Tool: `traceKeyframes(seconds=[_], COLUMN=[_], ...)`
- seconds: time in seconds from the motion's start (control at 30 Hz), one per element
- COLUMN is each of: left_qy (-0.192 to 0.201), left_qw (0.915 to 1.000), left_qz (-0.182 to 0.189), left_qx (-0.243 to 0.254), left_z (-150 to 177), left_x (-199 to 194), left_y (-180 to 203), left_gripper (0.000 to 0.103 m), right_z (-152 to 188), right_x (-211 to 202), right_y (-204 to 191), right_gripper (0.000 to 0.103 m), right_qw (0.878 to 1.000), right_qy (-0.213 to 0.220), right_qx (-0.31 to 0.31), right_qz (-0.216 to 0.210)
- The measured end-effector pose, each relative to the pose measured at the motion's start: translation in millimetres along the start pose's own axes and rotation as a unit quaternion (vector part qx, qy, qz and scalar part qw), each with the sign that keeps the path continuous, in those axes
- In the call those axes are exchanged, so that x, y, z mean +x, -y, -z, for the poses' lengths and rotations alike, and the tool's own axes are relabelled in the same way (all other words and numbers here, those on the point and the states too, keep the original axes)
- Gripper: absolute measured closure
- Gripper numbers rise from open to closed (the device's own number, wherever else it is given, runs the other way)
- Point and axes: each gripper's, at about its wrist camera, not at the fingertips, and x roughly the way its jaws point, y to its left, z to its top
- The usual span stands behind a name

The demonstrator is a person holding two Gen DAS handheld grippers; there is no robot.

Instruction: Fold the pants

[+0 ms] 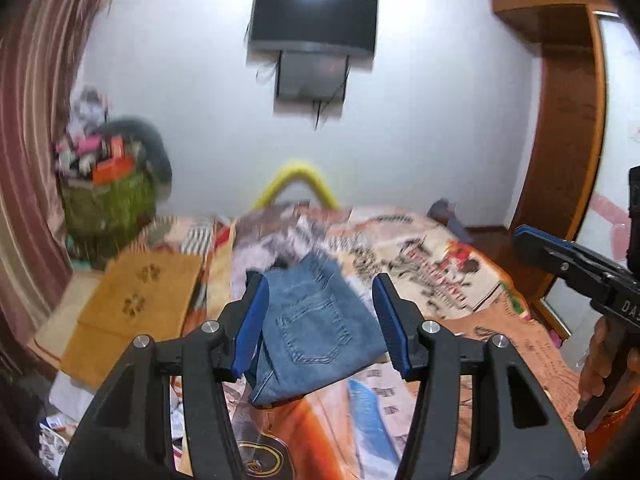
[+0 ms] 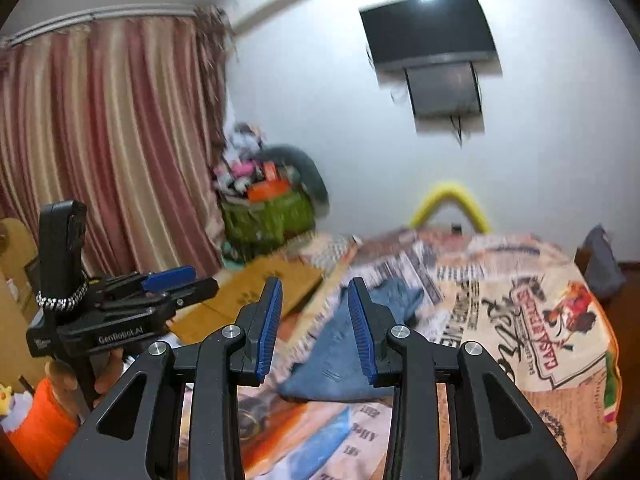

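Blue jeans (image 1: 316, 328) lie folded into a compact bundle on the patterned bedspread (image 1: 440, 264), back pocket facing up. In the left wrist view my left gripper (image 1: 319, 280) hovers above them, open, with nothing between its blue pads. My right gripper (image 1: 528, 240) shows at the right edge, held by a hand (image 1: 608, 360). In the right wrist view my right gripper (image 2: 314, 282) is open with a narrower gap and also empty. The jeans (image 2: 344, 344) lie on the bed below and beyond it. My left gripper (image 2: 200, 280) is off to its left. Both views are motion-blurred.
A flat cardboard sheet (image 1: 132, 304) lies left of the bed beside a green basket (image 1: 108, 204) piled with clutter. A television (image 1: 316, 20) hangs on the far wall. A wooden wardrobe (image 1: 568, 120) stands right, striped curtains (image 2: 100, 140) left. A yellow curved thing (image 1: 298, 178) rises behind the bed.
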Motion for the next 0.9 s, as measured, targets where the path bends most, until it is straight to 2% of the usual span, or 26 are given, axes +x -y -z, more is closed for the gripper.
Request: traceKeyframes(seconds=[0.1,0.2,0.27,0.3,0.33,0.37,0.43,0.47,0.53,0.57,0.77,0.9], left_qy=[0.042,0.089,0.105,0.113,0.12,0.128,0.136,0.137,0.131,0.128,0.126,0.125], left_qw=[0.999,0.9954,0.9941,0.9932,0.9923,0.9912,0.9901,0.99,0.9905,0.9908,0.9905,0.991], left_qz=[-0.009,-0.027,-0.025,-0.025,-0.029,-0.032,-0.034,-0.035,-0.04,-0.042,-0.054,-0.046], left_qx=[0.016,0.022,0.014,0.014,0.013,0.012,0.008,0.006,0.001,-0.001,0.006,0.001], left_z=[3.1,13.6,20.8,24.7,28.2,32.2,38.5,40.5,44.7,45.6,50.7,52.5], left_x=[-46.6,-93.1,-111.8,-121.1,-128.5,-136.2,-148.2,-150.9,-155.1,-155.5,-158.3,-157.8], left_y=[19.7,35.0,38.8,41.0,42.6,44.3,46.5,47.4,48.5,48.4,55.0,55.5], left_gripper=[0.049,0.035,0.027,0.024,0.016,0.008,0.0,0.0,0.0,0.0,0.0,0.0], right_z=[4.5,10.4,13.8,15.8,17.9,19.4,21.9,22.7,23.8,24.5,27.7,27.5], right_x=[-32.3,-56.3,-66.7,-73.5,-78.1,-83.2,-83.6,-84.7,-85.3,-87.2,-87.5,-88.0], right_y=[-22.3,-39.2,-43.9,-48.5,-50.5,-53.9,-56.7,-60.7,-64.5,-66.9,-67.7,-64.6], right_gripper=[0.072,0.072,0.061,0.051,0.04,0.035,0.02,0.017,0.004,0.0,0.0,0.0], right_qw=[0.999,0.997,0.996,0.995,0.995,0.993,0.991,0.99,0.988,0.987,0.989,0.989], right_qy=[0.032,0.059,0.068,0.076,0.083,0.09,0.096,0.097,0.1,0.103,0.092,0.091], right_qx=[-0.023,-0.037,-0.038,-0.04,-0.042,-0.045,-0.056,-0.063,-0.067,-0.067,-0.062,-0.057], right_qz=[0.011,0.027,0.032,0.039,0.046,0.056,0.074,0.082,0.096,0.1,0.102,0.105])
